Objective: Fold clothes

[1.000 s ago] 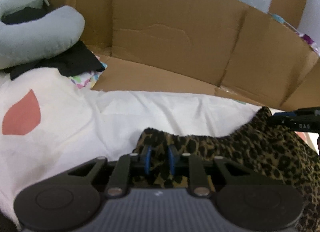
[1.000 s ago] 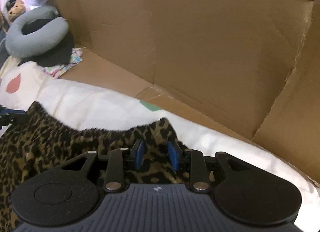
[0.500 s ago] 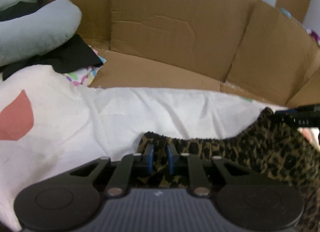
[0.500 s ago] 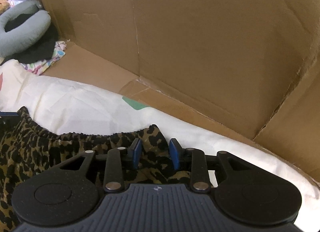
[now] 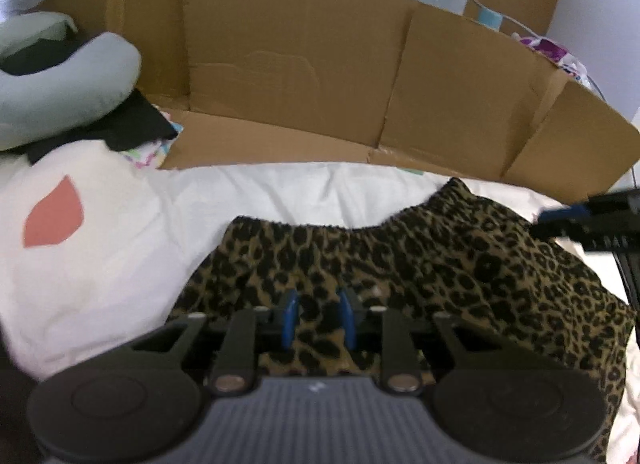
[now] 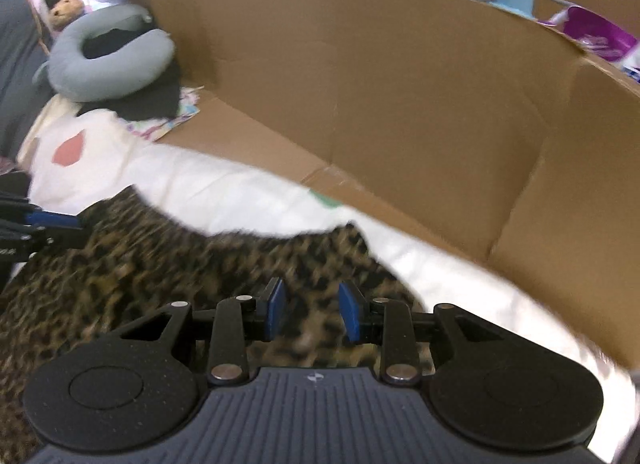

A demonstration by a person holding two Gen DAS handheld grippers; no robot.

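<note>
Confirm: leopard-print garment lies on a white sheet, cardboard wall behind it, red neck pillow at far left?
Not quite. The neck pillow is grey, not red, as the right wrist view shows. The rest holds: leopard-print garment on the white sheet, cardboard wall behind.

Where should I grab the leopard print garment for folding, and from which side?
Probably pinch the gathered waistband of the leopard print garment at its two corners, coming from the near side. It lies stretched along the far edge, and its bunched hem forms a ridge on the white sheet.
</note>
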